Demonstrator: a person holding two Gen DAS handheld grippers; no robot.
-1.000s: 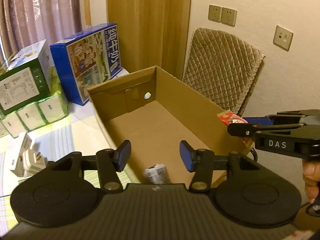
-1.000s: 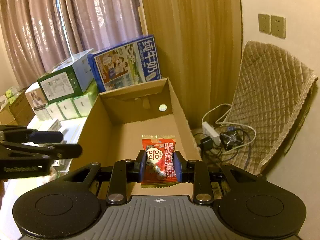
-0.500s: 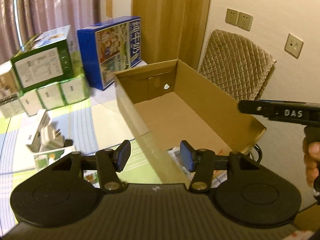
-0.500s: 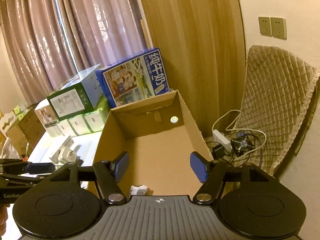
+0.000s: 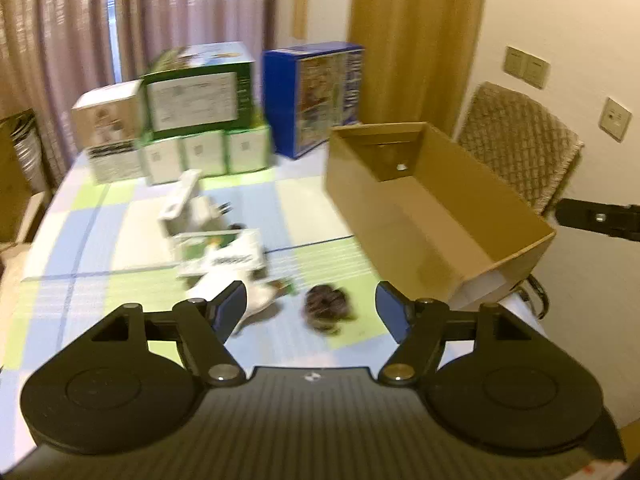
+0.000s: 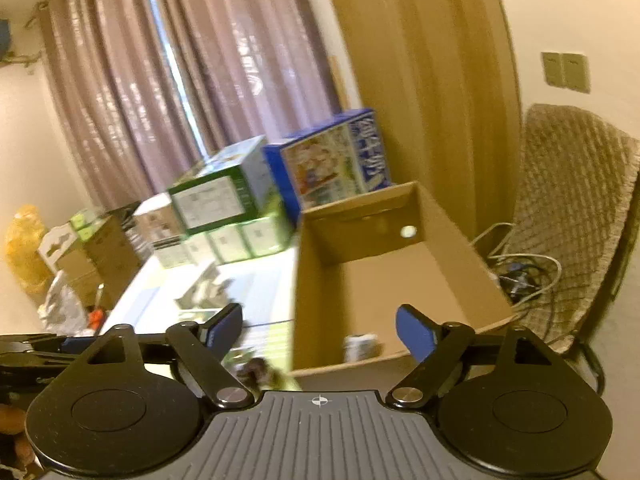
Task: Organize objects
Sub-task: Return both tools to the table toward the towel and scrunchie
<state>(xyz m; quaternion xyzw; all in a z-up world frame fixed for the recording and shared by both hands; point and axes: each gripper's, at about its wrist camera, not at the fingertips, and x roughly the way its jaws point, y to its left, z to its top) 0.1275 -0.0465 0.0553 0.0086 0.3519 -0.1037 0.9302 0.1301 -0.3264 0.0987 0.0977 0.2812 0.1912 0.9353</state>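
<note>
One open carton [image 5: 436,204] sits at the table's [image 5: 80,224] right edge, a white packet [image 6: 360,347] inside near its front wall. One dark lump [image 5: 326,312] lies on bare cloth between the left gripper's [image 5: 311,312] spread fingers. The right gripper [image 6: 318,332] is released, empty, above the carton's near rim.

Both wrist views toward cardboard box [image 5: 436,204]
</note>
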